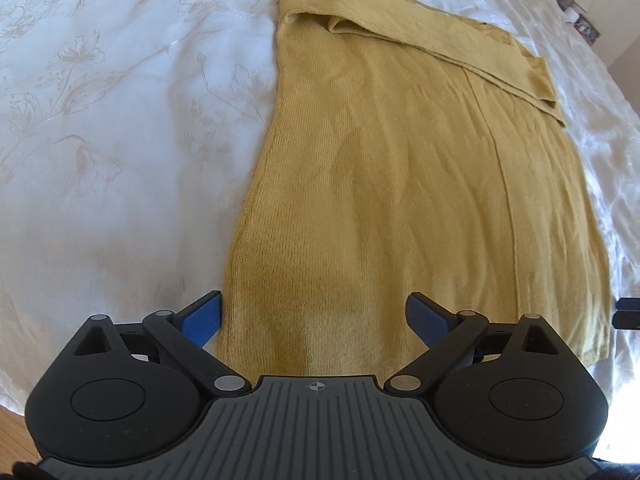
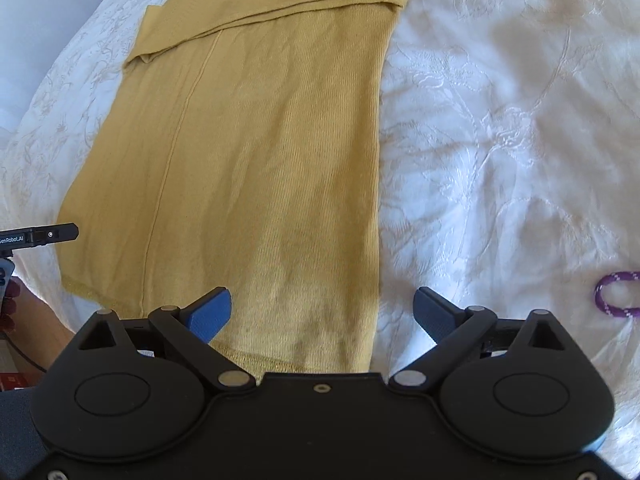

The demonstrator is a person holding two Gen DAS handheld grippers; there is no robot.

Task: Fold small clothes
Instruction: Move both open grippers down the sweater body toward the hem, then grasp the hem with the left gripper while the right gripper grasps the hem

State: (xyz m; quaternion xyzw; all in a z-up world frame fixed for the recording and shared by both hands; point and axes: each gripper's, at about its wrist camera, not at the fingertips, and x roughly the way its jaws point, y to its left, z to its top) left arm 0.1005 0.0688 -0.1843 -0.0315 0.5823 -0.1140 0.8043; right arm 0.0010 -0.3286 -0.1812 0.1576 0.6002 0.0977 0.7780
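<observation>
Mustard knit top laid out flat on a white bed, both grippers spread wide at its near hem.

The mustard knit top lies flat on the white embroidered bedspread, its sides turned in over the body and a folded band crossing its far end. Over the top's near-left corner hangs the left gripper, jaws wide apart with nothing between the blue pads but cloth below. Over the top's near-right corner hangs the right gripper, jaws equally wide and empty, one pad above the knit, the other above the bedspread. Well to the right of the top lies a purple cord loop.
</observation>
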